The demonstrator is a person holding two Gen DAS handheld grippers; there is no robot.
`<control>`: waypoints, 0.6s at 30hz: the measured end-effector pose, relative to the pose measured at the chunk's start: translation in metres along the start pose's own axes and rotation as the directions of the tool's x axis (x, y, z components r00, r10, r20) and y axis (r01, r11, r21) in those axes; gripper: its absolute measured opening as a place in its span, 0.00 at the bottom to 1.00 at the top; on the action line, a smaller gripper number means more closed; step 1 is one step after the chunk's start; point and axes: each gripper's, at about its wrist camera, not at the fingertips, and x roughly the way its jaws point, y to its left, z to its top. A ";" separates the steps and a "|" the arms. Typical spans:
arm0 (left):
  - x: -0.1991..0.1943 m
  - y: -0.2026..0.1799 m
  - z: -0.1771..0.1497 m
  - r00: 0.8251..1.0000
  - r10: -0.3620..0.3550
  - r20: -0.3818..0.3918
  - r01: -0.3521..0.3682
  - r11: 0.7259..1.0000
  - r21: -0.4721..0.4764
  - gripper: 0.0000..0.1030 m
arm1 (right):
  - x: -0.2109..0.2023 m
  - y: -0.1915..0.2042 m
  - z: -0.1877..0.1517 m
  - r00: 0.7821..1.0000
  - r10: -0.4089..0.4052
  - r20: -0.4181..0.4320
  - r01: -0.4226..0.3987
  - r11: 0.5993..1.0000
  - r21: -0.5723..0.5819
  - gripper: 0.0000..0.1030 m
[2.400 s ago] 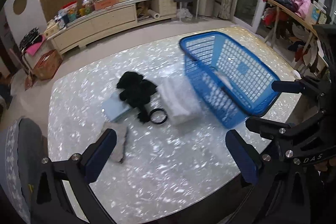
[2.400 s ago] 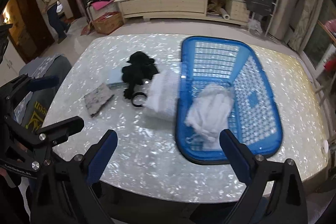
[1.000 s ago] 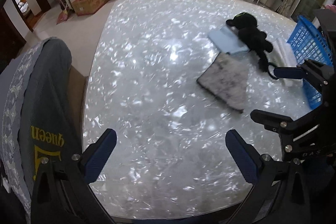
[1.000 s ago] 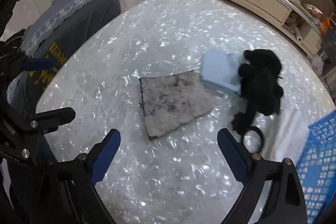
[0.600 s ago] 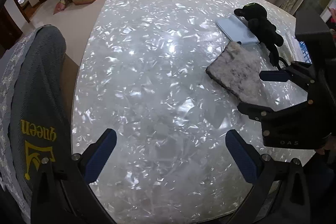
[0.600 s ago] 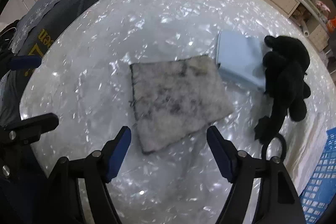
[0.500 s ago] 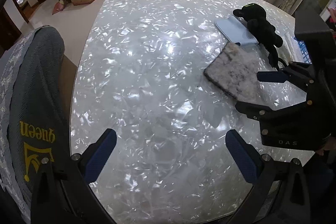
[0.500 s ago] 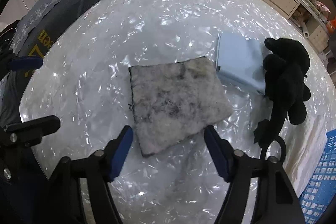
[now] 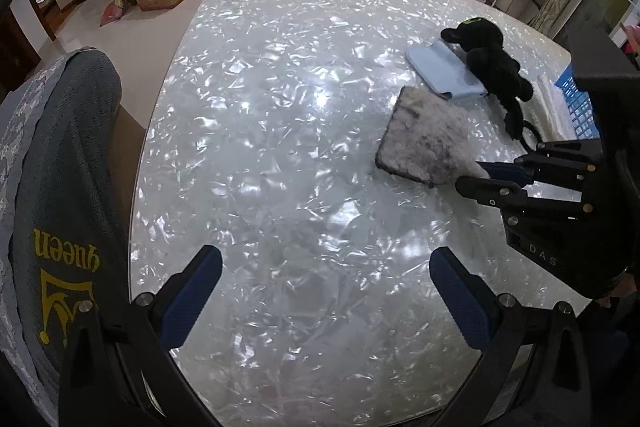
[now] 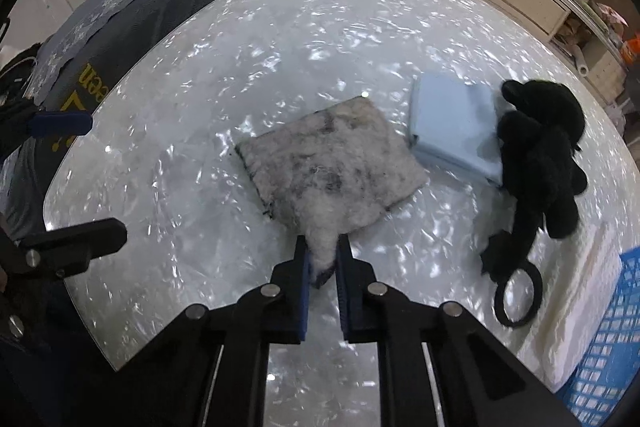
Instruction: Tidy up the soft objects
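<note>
While my left tongs [image 9: 326, 291] hang spread wide over bare table [image 9: 280, 147] w/ nothing between the tips, my right tongs [image 10: 323, 259] have just been closing and now pinch the near corner of the fuzzy grey mat [image 10: 332, 167]; a tuft of it is squeezed up between the blue pads. Left of my left tongs there's a grey cloth w/ yellow lettering [image 9: 60, 207] draped over sth at the table edge. Going rightward from the right tongs: the rest of the mat lies flat on the table just ahead of the tips. Ahead & right of it is a folded pale blue cloth [image 10: 456, 123], close to the mat's far corner. Touching that cloth's right edge is a black plush toy [image 10: 540, 151], its black ring [image 10: 518, 297] lying on a white folded towel [image 10: 576, 307]. Far right of my right tongs, beside the towel, is the blue basket [image 10: 612, 347].
</note>
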 end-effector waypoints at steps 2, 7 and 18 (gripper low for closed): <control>-0.005 -0.005 -0.001 1.000 -0.008 0.007 0.008 1.000 0.007 1.00 | -0.009 -0.005 -0.005 1.000 -0.002 0.006 0.002 1.000 0.009 0.10; -0.019 -0.025 0.002 0.999 -0.023 0.028 0.022 0.999 0.038 1.00 | -0.042 -0.015 -0.019 0.999 -0.009 0.045 0.008 0.999 0.031 0.10; -0.059 -0.089 0.018 0.989 -0.118 0.093 0.104 0.985 0.140 1.00 | -0.116 -0.054 -0.058 0.990 -0.066 0.121 0.054 0.994 0.095 0.10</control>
